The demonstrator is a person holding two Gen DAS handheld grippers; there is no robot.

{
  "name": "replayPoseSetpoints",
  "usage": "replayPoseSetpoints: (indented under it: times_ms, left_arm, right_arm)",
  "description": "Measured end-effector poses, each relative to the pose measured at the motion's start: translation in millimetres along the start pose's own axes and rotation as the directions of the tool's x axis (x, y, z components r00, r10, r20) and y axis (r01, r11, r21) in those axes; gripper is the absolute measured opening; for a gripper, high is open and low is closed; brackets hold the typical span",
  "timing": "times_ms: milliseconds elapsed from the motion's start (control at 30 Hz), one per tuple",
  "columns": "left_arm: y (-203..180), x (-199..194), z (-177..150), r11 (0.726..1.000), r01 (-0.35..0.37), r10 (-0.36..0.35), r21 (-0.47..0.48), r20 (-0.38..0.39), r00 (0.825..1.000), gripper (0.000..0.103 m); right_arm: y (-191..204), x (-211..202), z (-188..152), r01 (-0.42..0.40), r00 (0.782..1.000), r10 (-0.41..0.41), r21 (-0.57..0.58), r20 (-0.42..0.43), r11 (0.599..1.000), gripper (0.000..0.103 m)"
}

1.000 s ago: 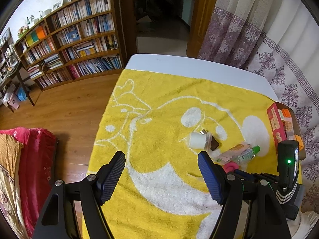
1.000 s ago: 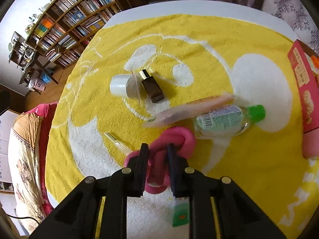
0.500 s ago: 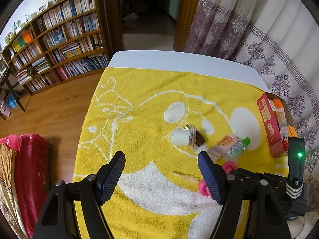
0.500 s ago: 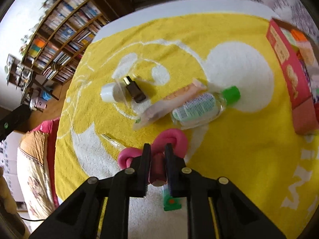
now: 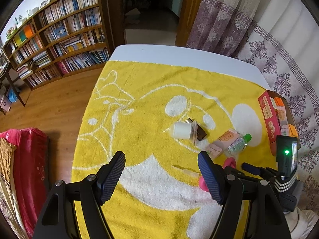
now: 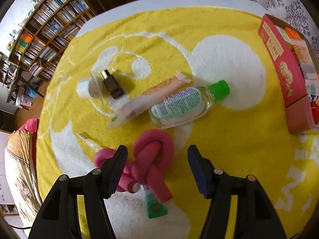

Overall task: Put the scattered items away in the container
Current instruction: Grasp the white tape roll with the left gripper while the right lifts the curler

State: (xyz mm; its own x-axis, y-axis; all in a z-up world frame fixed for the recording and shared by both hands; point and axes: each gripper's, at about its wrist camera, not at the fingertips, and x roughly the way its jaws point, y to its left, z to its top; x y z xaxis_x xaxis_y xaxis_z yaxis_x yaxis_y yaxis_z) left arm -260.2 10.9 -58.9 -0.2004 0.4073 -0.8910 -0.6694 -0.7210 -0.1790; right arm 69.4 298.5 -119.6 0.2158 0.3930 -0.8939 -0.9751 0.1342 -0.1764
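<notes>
A pink knotted foam roller [image 6: 151, 159] lies on the yellow towel [image 6: 229, 139], partly over a small green-ended tube [image 6: 154, 207]. My right gripper [image 6: 157, 151] hovers over the knot; its jaws are opening and stand apart on either side of it, pads off it. Beyond lie a clear bottle with a green cap [image 6: 183, 103], a pink tube [image 6: 147, 99], a dark little bottle [image 6: 112, 85] and a white jar [image 6: 84, 88]. The red box container [image 6: 283, 63] sits at the right edge. My left gripper [image 5: 161, 157] is open and holds nothing, above the towel, left of the knot [image 5: 229, 162].
A thin clear dropper [image 5: 185, 170] lies near the knot. The white table edge [image 5: 179, 53] runs beyond the towel. Left of the table are a wooden floor, a bookshelf [image 5: 59, 39] and a red-covered bed [image 5: 26, 169]. Patterned curtains [image 5: 269, 49] hang behind the container.
My right gripper's jaws went from shut on the pink foam knot to wide apart, letting it go onto the towel. The left gripper stayed open, nearly still.
</notes>
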Motion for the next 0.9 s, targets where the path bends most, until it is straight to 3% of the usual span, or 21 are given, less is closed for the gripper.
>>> replayPoseSetpoints:
  times_ms: [33, 67, 433, 733, 900]
  left_arm:
    - [-1.5, 0.8, -0.7, 1.000, 0.002, -0.002, 0.003, -0.005, 1.000, 0.077]
    - [-3.3, 2.7, -0.9, 1.000, 0.005, -0.005, 0.005, -0.011, 1.000, 0.077]
    - [-31.3, 28.5, -6.3, 0.998, 0.068, -0.066, 0.014, -0.097, 0.993, 0.077]
    - [-35.6, 58.8, 11.2, 0.999, 0.034, -0.033, 0.014, -0.085, 0.996, 0.077]
    - [-35.8, 89.6, 21.6, 0.999, 0.030, -0.027, 0.025, -0.115, 0.993, 0.077]
  right_arm:
    - [-1.8, 1.3, -1.0, -0.009, 1.000, 0.009, 0.001, -0.002, 1.000, 0.050]
    - [-3.7, 1.3, -2.3, -0.031, 1.000, 0.031, 0.000, 0.001, 1.000, 0.049]
    - [-23.6, -36.6, -9.4, -0.080, 0.994, 0.081, -0.013, 0.078, 0.997, 0.047]
    - [-44.1, -64.1, -23.2, -0.078, 0.991, 0.080, -0.027, 0.110, 0.997, 0.047]
    - [-60.4, -78.0, -33.5, -0.062, 0.989, 0.064, -0.015, 0.130, 0.998, 0.047]
